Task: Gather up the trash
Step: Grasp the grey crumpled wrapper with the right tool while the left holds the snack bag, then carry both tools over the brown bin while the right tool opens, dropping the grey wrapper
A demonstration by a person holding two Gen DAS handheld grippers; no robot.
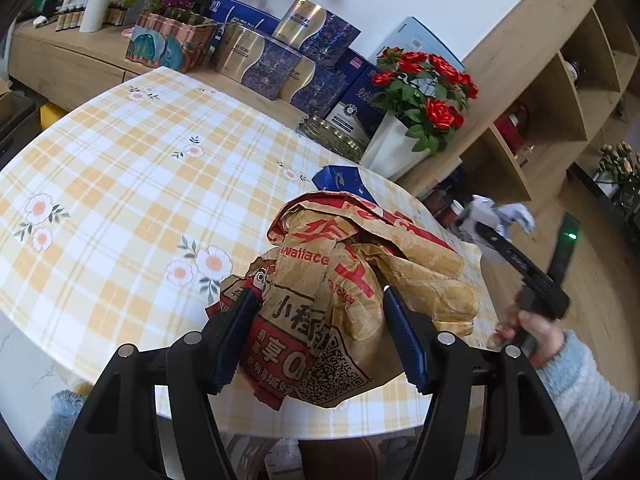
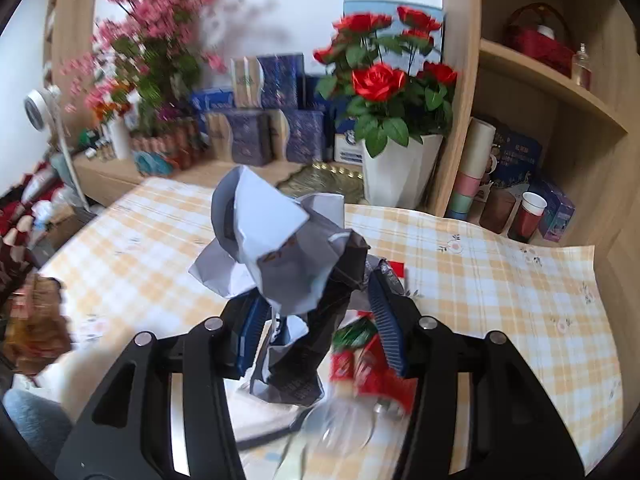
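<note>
Left gripper (image 1: 316,320): clamped on a crumpled brown paper food bag (image 1: 360,276), one blue pad on each side of its lower printed half; the bag stands up out of the jaws and leans away from the gripper over the edge of the surface (image 1: 120,152).
Right gripper (image 2: 316,316): closed around a wad of grey and white crumpled paper (image 2: 276,248); the pads sit at the wad's narrow lower part and the bulk rises above and ahead of the fingertips. The same wad shows at this gripper's tip in the left wrist view.
Trash not yet collected: just below and to the right of the right gripper lies a red and green wrapper (image 2: 368,360), with something clear and blurred beneath it, too smeared to name. A small blue box (image 1: 340,180) lies beyond the bag; whether it is trash cannot be told.
How the bag will handle: judged light, soft and springy; it will crush further under pressure and could slide out if held only by a loose fold. The thick bunched middle is the better hold.
How the paper wad will handle: very light, stiff at the creases, with loose flaps that may tear or slip free; a hold across the dense core is safer than on a corner.
Risk: no bin is visible in either view.
</note>
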